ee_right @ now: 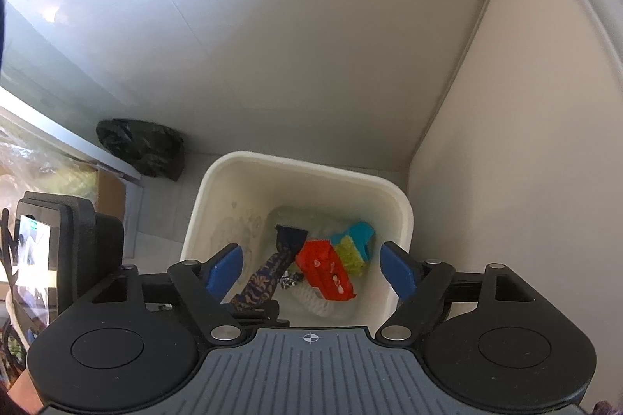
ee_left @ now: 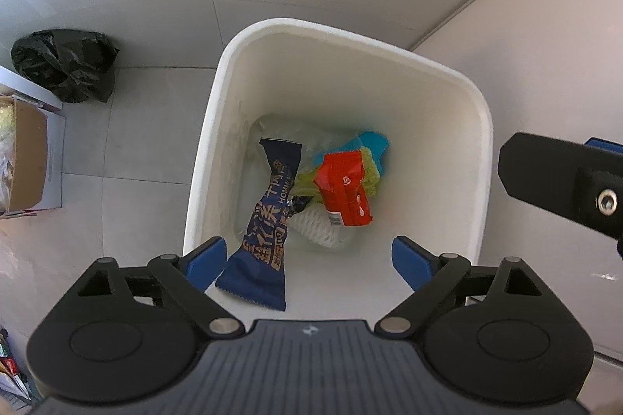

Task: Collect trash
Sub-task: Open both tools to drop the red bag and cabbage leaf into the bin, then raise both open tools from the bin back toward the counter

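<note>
So the white bin (ee_left: 477, 127) is the landmark here, everything hangs off it. Way off to the bin's left there's a cardboard box (ee_left: 27, 158), and a crumpled black bag (ee_left: 64, 62) sits on the floor between that box and the bin, well apart from the rim. Over the bin's near-left side, the left gripper (ee_left: 309, 257) hovers pointing down with its fingers spread wide, nothing pinched. Just under it a dark blue wrapper (ee_left: 268, 220) leans up the bin's inner near wall, its top end close beside the left blue pad; can't tell if it's touching. Further right, down on the bin's bottom, there's a red packet (ee_left: 342, 191) lying on top of some yellow-green and teal bits plus a white mesh thing. The right gripper (ee_right: 311, 269) hangs over the same bin, fingers also wide and empty. Risk from here, as a guess: that blue wrapper stands tall against the wall, so a pad could snag it on the way up and flick it over the rim onto the floor.
</note>
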{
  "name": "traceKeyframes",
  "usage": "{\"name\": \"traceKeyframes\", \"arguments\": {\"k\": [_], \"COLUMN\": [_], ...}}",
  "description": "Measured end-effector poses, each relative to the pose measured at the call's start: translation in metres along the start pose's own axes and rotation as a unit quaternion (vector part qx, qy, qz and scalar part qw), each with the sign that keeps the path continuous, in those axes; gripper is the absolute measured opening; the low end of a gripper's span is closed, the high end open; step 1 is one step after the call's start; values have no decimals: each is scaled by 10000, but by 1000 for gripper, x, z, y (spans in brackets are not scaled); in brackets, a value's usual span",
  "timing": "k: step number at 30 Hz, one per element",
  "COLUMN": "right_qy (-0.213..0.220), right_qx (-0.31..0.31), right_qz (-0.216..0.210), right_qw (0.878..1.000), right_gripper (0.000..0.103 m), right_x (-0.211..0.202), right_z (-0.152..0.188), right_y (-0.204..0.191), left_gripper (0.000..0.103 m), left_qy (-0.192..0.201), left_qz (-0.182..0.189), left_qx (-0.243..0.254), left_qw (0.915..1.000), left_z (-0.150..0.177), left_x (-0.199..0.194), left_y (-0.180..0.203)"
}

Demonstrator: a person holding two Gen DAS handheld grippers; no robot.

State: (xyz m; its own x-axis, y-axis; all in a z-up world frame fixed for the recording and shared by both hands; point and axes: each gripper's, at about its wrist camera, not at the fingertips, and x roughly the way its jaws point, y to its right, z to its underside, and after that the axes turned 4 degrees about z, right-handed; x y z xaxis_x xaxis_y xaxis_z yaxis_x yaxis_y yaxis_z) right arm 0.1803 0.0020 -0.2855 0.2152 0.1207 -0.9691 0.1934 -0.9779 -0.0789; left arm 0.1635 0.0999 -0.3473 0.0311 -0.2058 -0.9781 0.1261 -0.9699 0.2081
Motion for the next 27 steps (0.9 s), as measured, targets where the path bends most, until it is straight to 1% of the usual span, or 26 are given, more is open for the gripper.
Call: {"name": "traceKeyframes", "arguments": {"k": [5, 6, 12, 17, 21, 27], "right_qy": [176, 220, 554, 944, 1309, 1892], "right_qx": [-180, -204, -430, -689, -730, -461], "right_qz": [24, 26, 16, 89, 88, 205], "right_qw": [9997, 9995, 9975, 9931, 9887, 9806], "right_gripper": [80, 81, 86, 87, 90, 92], "right_x": [-18, -22, -53, -84, -111, -156], "right_z": [-1, 0, 6, 12, 19, 30], "right_y": [-7, -9, -18, -23, -17, 7], "left_gripper": [93, 93, 94, 95, 96, 98], "left_qy": [168, 296, 674, 1020, 1257, 1577], "left_qz": [-13, 211, 203, 135, 73, -22], "left_qx": [24, 131, 333, 550, 649, 752], "left_qw": [9999, 9993, 9970, 9932, 9899, 9846], "left_z": [5, 6, 15, 24, 29, 36], "left_x": [-18, -22, -53, -85, -110, -137], "left_y": [-2, -2, -5, -11, -13, -8]}}
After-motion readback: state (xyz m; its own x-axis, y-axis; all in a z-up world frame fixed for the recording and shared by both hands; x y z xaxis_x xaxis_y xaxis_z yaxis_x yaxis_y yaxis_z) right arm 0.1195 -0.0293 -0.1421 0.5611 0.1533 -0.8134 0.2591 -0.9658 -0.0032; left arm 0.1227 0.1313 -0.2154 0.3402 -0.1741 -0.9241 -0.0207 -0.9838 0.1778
